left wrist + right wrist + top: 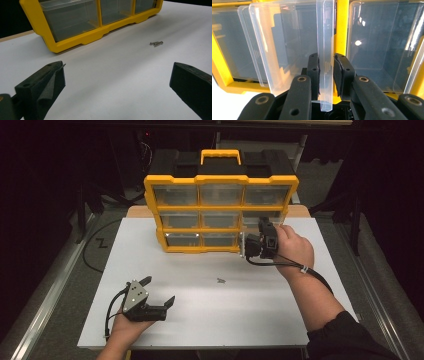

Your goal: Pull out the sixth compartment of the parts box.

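My right tongs (326, 71) pinch the clear drawer (294, 42), half out of the yellow organizer (220, 215); a skewed pull could jam or drop it. My left tongs (159, 291) hang spread, near the screws (156, 43).

Drawer (294, 47) is clear glossy plastic, smooth. Organizer (172, 182) frame looks like yellow plastic with a slight sheen, black matt top. Screws (156, 43) at about 1 o'clock are shiny metal. Worktop (210, 305) is matt white, smooth. Right hand-held gripper (326, 72) pads look matt black, foamy.

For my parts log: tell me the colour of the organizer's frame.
Yellow, with a black top. The organizer frame shows best in the high view.
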Action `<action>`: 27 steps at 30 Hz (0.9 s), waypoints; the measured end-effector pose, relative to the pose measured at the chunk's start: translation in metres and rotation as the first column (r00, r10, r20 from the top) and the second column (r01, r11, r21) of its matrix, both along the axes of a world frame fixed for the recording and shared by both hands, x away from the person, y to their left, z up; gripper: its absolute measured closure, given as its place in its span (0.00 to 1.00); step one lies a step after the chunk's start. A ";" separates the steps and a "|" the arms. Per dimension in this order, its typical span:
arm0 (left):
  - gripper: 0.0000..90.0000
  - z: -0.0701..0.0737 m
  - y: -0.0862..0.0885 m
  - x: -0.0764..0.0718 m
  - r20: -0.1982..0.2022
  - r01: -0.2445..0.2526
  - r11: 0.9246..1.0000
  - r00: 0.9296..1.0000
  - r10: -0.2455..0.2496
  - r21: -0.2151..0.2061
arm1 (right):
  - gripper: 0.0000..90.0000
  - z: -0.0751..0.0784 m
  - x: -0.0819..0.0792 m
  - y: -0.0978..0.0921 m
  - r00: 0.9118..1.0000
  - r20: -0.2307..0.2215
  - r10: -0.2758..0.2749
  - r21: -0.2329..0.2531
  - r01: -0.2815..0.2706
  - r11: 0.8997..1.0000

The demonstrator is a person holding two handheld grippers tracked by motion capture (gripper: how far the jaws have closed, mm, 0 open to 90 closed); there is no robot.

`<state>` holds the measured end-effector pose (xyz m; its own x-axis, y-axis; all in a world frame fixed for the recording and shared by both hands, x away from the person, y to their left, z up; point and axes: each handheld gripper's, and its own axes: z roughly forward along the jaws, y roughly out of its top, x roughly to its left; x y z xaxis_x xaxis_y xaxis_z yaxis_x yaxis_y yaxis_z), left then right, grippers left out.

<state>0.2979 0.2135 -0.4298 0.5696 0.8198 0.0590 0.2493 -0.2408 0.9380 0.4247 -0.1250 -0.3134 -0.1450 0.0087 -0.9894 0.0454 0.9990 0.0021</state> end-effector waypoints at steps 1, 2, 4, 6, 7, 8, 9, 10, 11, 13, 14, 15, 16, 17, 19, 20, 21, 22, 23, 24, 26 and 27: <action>0.01 0.000 0.000 0.000 0.000 0.000 1.000 1.000 0.000 0.000 | 0.87 0.000 -0.001 0.000 1.000 -0.005 -0.004 0.008 0.004 1.000; 0.01 0.000 0.000 0.000 0.000 0.000 1.000 1.000 0.000 0.000 | 0.87 0.000 -0.001 0.000 1.000 0.000 0.000 0.004 0.000 1.000; 0.01 0.000 0.000 0.000 -0.001 0.000 1.000 1.000 0.000 -0.001 | 0.87 0.001 -0.004 -0.001 1.000 -0.003 0.004 -0.003 -0.004 1.000; 0.01 0.000 0.000 0.000 0.000 0.000 1.000 1.000 0.000 -0.001 | 0.87 0.000 -0.006 -0.001 1.000 -0.002 0.008 0.004 -0.008 1.000; 0.01 0.000 0.000 0.000 -0.001 0.000 1.000 1.000 0.000 -0.002 | 0.87 0.000 -0.007 -0.002 1.000 -0.004 0.004 0.003 -0.004 1.000; 0.01 0.000 0.000 0.000 -0.001 0.001 1.000 1.000 -0.001 -0.003 | 0.87 0.000 -0.008 -0.002 1.000 -0.005 0.000 0.004 0.000 1.000; 0.01 0.000 0.000 0.000 -0.001 0.001 1.000 1.000 -0.001 -0.003 | 0.87 0.000 -0.008 -0.002 1.000 -0.005 0.000 0.004 0.000 1.000; 0.01 0.000 0.000 0.000 -0.001 0.001 1.000 1.000 -0.001 -0.002 | 0.87 0.000 -0.010 -0.002 1.000 -0.006 0.004 0.008 -0.004 1.000; 0.01 0.000 0.000 0.000 -0.001 0.001 1.000 1.000 -0.001 -0.003 | 0.87 0.000 -0.010 -0.002 1.000 -0.006 0.004 0.008 -0.004 1.000; 0.01 0.000 0.000 0.000 0.001 0.002 1.000 1.000 -0.002 -0.004 | 0.87 0.001 -0.013 -0.003 1.000 -0.009 0.002 0.005 -0.002 1.000; 0.01 0.000 0.000 0.000 0.001 0.002 1.000 1.000 -0.002 -0.004 | 0.87 0.001 -0.013 -0.003 1.000 -0.009 0.002 0.005 -0.002 1.000; 0.01 0.000 0.000 0.000 0.001 0.002 1.000 1.000 -0.002 -0.004 | 0.87 0.001 -0.014 -0.003 1.000 -0.006 0.006 0.001 -0.006 1.000; 0.01 0.000 0.000 0.000 0.001 0.002 1.000 1.000 -0.002 -0.004 | 0.87 0.001 -0.015 -0.003 1.000 -0.007 0.006 0.000 -0.006 1.000; 0.01 0.000 0.000 0.000 -0.001 0.002 1.000 1.000 -0.002 -0.004 | 0.87 0.001 -0.016 -0.003 1.000 -0.012 0.003 0.004 -0.003 1.000; 0.01 0.000 0.000 0.000 0.000 0.002 1.000 1.000 -0.002 -0.005 | 0.87 0.001 -0.018 -0.003 1.000 -0.008 0.009 -0.003 -0.009 1.000; 0.01 0.000 0.000 0.000 0.000 0.002 1.000 1.000 -0.002 -0.005 | 0.87 0.001 -0.019 -0.003 1.000 -0.010 0.011 -0.003 -0.011 1.000; 0.01 0.000 0.000 0.000 0.000 0.002 1.000 1.000 -0.002 -0.005 | 0.87 0.001 -0.021 -0.003 1.000 -0.008 0.012 -0.008 -0.013 1.000; 0.01 0.000 -0.001 0.000 0.000 0.002 1.000 1.000 -0.002 -0.005 | 0.87 0.001 -0.021 -0.003 1.000 -0.008 0.014 -0.012 -0.014 1.000; 0.01 0.000 -0.001 0.000 0.000 0.003 1.000 1.000 -0.003 -0.006 | 0.87 0.001 -0.022 -0.003 1.000 -0.007 0.013 -0.009 -0.013 1.000; 0.01 0.000 -0.001 0.000 0.000 0.003 1.000 1.000 -0.003 -0.005 | 0.87 0.000 -0.024 -0.003 1.000 -0.010 0.010 -0.002 -0.010 1.000; 0.01 0.000 -0.001 0.000 -0.001 0.003 1.000 1.000 -0.003 -0.005 | 0.87 0.001 -0.025 -0.003 1.000 -0.009 0.013 -0.014 -0.013 1.000; 0.01 0.000 -0.001 0.000 -0.001 0.003 1.000 1.000 -0.003 -0.005 | 0.87 0.001 -0.028 -0.004 1.000 -0.016 0.010 -0.011 -0.011 1.000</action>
